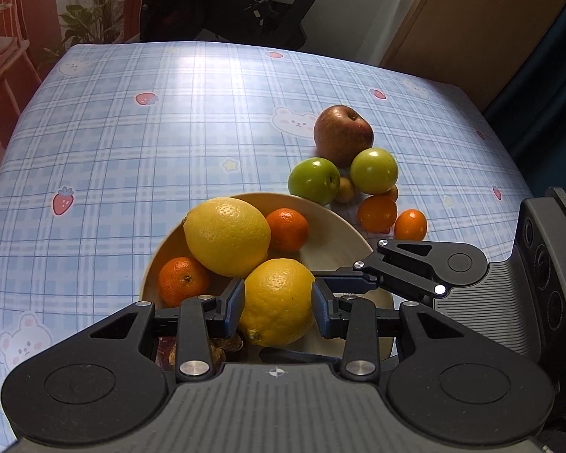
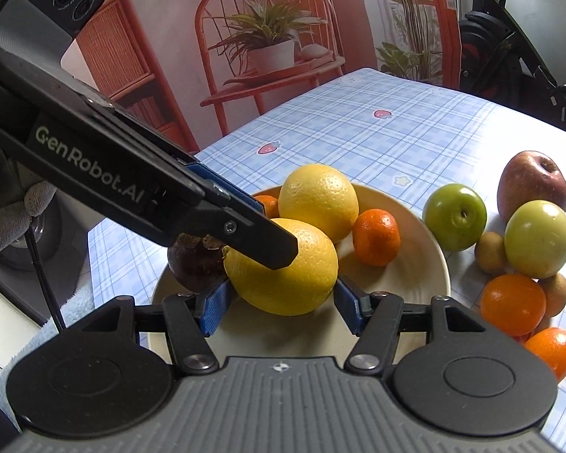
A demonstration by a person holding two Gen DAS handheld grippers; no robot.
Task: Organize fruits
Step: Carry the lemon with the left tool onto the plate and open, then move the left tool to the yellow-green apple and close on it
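Note:
A beige bowl holds a big lemon, two tangerines and a dark mangosteen. My left gripper is shut on a second lemon over the bowl's near side. My right gripper is open, its blue pads either side of that same lemon without clearly touching it; the left gripper's finger lies across it. Beside the bowl lie a red apple, two green apples, small brown fruits and oranges.
The table wears a blue plaid cloth with strawberry and bear prints. A black exercise machine stands behind its far edge. An orange chair with a potted plant shows at the wall.

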